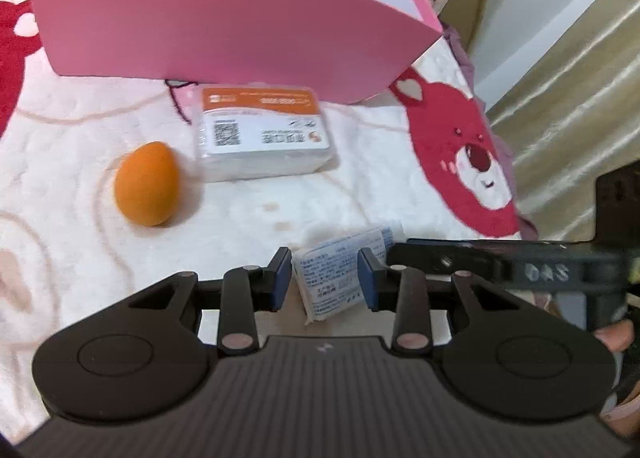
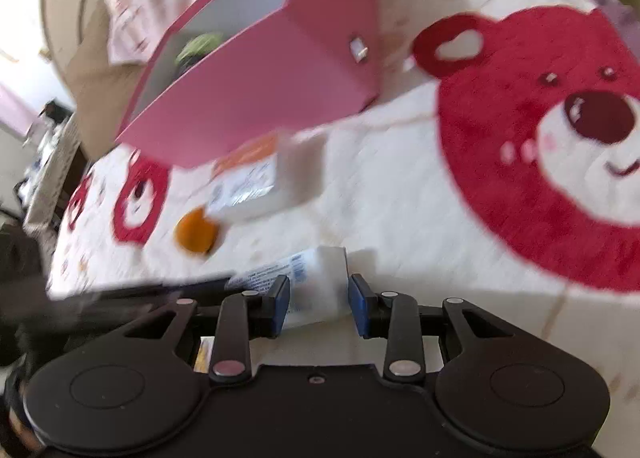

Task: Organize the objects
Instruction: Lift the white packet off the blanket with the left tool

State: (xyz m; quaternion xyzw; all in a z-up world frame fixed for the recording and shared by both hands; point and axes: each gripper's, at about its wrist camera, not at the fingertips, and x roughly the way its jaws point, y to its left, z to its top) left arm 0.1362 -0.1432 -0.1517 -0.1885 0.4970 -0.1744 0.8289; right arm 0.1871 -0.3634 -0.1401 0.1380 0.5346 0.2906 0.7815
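— Left gripper [image 1: 325, 280] first: what's between its blue pads?
— A small white packet [image 1: 340, 274] with blue print, on the blanket [image 1: 260, 210]. Gaps show on both sides, so the jaws stand apart.
— And the right gripper [image 2: 318, 306]?
— It straddles the same packet's other end; the view is blurred, but its pads seem clear too.
— Other items?
— An orange egg-shaped sponge [image 1: 147, 183] and a wrapped white pack [image 1: 262, 132] lie before the pink box [image 1: 224, 30], near the blanket's far edge.
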